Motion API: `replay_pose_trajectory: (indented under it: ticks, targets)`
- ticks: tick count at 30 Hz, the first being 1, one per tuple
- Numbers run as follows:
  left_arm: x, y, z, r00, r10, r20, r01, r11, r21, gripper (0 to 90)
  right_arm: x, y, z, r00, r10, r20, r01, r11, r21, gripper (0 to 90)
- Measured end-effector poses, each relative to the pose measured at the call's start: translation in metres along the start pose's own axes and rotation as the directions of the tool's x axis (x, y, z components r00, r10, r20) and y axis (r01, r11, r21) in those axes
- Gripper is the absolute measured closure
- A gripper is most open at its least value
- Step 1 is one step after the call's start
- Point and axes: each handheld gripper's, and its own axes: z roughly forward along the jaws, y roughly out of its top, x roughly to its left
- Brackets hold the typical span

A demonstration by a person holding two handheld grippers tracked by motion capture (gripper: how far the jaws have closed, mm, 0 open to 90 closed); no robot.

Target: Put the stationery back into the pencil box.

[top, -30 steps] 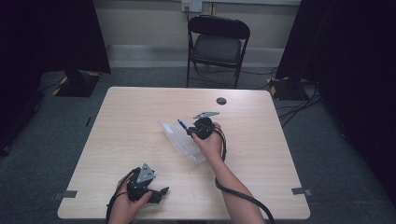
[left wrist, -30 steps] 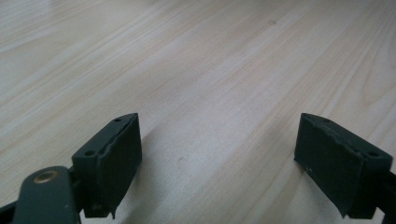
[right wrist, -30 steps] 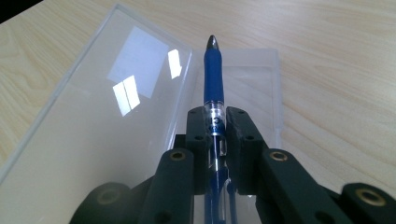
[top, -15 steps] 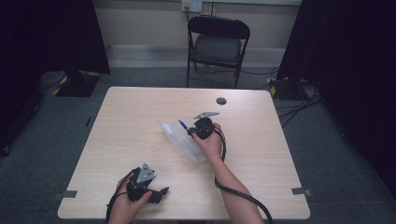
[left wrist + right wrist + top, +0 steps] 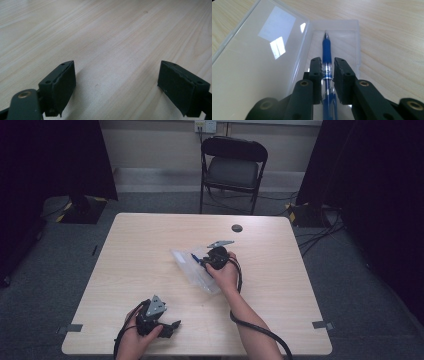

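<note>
Looking down in the high view, a clear plastic case (image 5: 196,270) lies open near the middle of the pale wooden desk (image 5: 130,250), the right tool (image 5: 204,260) reaching into it, while the left tool (image 5: 170,325) rests near the front edge, well apart from the case; a small dark disc (image 5: 237,228) sits toward the far edge, and a black folding chair (image 5: 234,167) stands on grey carpet beyond. The left gripper view has the left tool (image 5: 117,82) spread wide over bare desk. The right gripper view has a blue pen (image 5: 327,53) lying lengthwise in the tray of the case (image 5: 262,50), its lid flat alongside; the right tool (image 5: 328,67) has just been opening, its pads close on either side of the pen's barrel with a thin gap.
</note>
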Motion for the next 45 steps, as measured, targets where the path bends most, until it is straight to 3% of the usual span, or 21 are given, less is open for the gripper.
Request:
replay_pose_trajectory:
  ticks: [13, 24, 30, 34, 45]
  targets:
    - [0.0, 0.0, 0.0, 1.0, -0.001, 0.001, 0.001, 1.0, 0.0, 14.7, -0.001, 0.0, -0.011, 0.9999, -0.01, 0.003, 0.01, 1.0, -0.011, 65.3]
    - [0.0, 0.0, 0.0, 1.0, -0.001, 0.004, 0.001, 1.0, 0.0, 14.8, 0.002, -0.003, -0.022, 0.9995, -0.026, -0.017, 0.025, 0.999, -0.028, 45.0]
    - [0.0, 0.0, 0.0, 1.0, -0.001, 0.004, 0.001, 1.0, 0.001, 14.8, 0.003, -0.002, -0.031, 0.9979, -0.065, -0.008, 0.064, 0.998, -0.027, 34.1]
    - [0.0, 0.0, 0.0, 1.0, 0.0, 0.006, 0.0, 1.0, 0.0, 14.8, 0.003, 0.0, -0.039, 0.9965, -0.079, -0.029, 0.077, 0.996, -0.054, 30.0]
    - [0.0, 0.0, 0.0, 1.0, 0.0, 0.006, 0.0, 1.0, 0.0, 14.7, 0.002, -0.015, -0.06, 0.9927, -0.093, -0.077, 0.09, 0.995, -0.038, 21.2]
